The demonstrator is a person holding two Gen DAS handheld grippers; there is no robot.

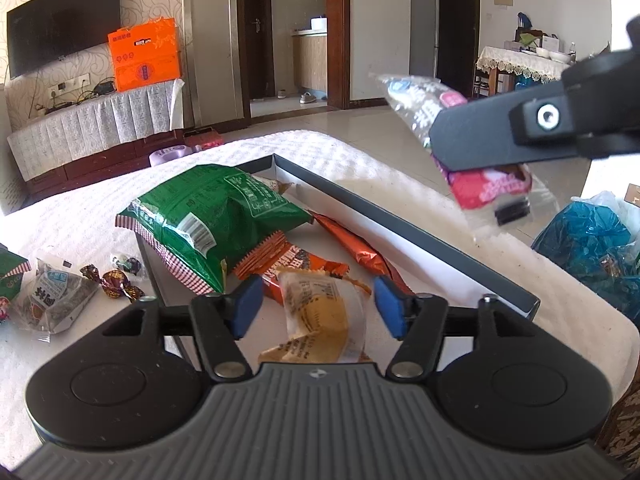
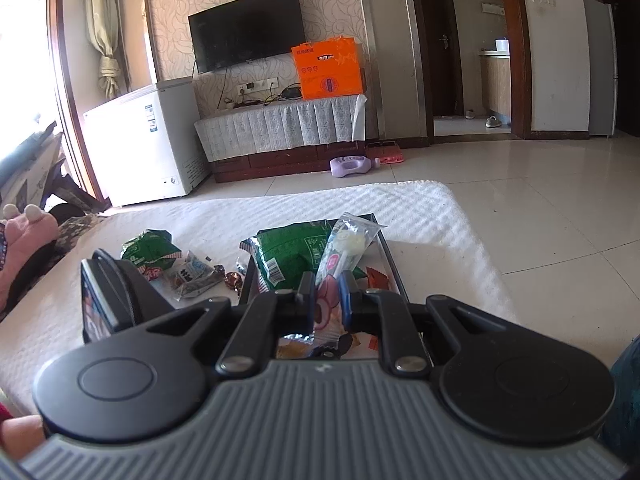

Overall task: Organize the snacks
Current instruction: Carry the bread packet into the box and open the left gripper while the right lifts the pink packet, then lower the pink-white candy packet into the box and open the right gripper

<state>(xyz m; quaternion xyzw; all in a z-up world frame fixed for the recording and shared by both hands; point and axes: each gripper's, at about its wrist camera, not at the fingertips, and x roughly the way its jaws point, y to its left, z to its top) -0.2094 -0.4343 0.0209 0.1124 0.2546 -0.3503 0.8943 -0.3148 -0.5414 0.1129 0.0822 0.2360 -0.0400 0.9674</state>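
Left wrist view shows the left gripper [image 1: 318,304] spread open over a yellow pastry packet [image 1: 320,316] lying in the shallow box [image 1: 420,216], pads clear of it; the packet's near end is hidden by the gripper body; the right gripper [image 2: 327,294] is clamped on a clear lollipop wrapper [image 2: 347,244], held in the air above the box; its print is unreadable.

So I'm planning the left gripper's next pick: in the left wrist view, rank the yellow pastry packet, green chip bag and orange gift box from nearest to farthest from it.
1. Yellow pastry packet: between the open fingers of the left gripper, in the tray.
2. Green chip bag: ahead-left, in the tray.
3. Orange gift box: far left, on the TV stand.
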